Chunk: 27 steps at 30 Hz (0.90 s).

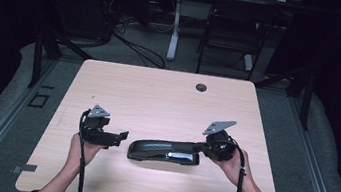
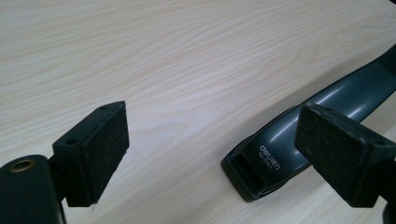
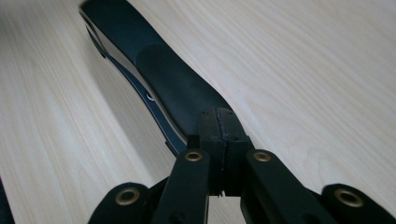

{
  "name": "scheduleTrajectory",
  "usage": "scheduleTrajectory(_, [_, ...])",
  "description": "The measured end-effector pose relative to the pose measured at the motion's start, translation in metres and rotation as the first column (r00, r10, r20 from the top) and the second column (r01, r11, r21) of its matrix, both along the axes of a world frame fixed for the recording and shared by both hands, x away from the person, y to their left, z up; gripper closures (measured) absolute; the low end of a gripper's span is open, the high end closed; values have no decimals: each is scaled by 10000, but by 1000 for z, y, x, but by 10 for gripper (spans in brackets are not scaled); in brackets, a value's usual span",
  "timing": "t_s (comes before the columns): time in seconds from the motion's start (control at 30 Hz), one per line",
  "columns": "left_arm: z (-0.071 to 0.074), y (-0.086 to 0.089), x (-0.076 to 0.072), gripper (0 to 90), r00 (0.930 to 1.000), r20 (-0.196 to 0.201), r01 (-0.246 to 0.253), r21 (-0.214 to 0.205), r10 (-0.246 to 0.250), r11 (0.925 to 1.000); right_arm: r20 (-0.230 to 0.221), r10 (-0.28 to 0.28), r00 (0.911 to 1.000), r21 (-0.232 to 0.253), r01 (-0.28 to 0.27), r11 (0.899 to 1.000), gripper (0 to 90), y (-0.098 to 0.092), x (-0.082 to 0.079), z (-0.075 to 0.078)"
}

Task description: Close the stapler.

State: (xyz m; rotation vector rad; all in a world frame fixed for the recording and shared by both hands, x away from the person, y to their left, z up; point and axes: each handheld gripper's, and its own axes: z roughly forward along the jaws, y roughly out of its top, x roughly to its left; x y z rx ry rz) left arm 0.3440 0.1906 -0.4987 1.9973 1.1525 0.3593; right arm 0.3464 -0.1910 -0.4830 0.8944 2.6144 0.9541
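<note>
A: Stapler (image 1: 164,152) flat on table (image 1: 158,94), near front edge. Why the R gripper (image 1: 203,148) at its rear end?
B: Jaws closed tight there, prob. steadying it. L gripper (image 1: 122,135) wide open, holding nothing, just short of the stapler's front end.

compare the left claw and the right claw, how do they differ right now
The left claw has its jaws standing wide apart with nothing between them; the right claw has its jaws shut together. The left claw sits just short of the stapler's front end, apart from it; the right claw rests at the stapler's rear end, and whether it grips it I cannot tell. Both are black, hand-held, low over the wooden table and aimed at the stapler.
</note>
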Motion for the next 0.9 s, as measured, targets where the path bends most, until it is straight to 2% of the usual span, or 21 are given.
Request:
scheduleTrajectory(0.03, [0,0,0,103,10000,14,45,30,-45,10000,64,-53,10000,122,52,9999,900,0,-1,3])
scheduleTrajectory(0.1, [0,0,0,103,10000,3,41,2,-41,10000,219,-12,9998,-101,14,9999,875,2,-1,7])
scheduleTrajectory(0.27, [1,0,-1,103,10000,73,54,26,-54,10000,542,-84,9985,266,70,9996,779,-1,-1,15])
scheduleTrajectory(0.43, [1,0,-1,103,10000,59,62,25,-63,10000,613,-335,9976,501,304,9983,536,-12,-2,23])
scheduleTrajectory(0.63, [1,2,-2,102,9999,129,13,32,-13,10000,521,-1037,9932,209,1027,9945,243,-28,-4,25])
scheduleTrajectory(0.73, [1,4,-1,100,9999,112,-8,26,7,10000,320,-1511,9880,88,1509,9885,154,-40,-3,22])
scheduleTrajectory(0.9, [1,4,-1,92,10000,72,-39,65,38,10000,186,-2104,9774,-220,2108,9773,90,-60,-7,11])
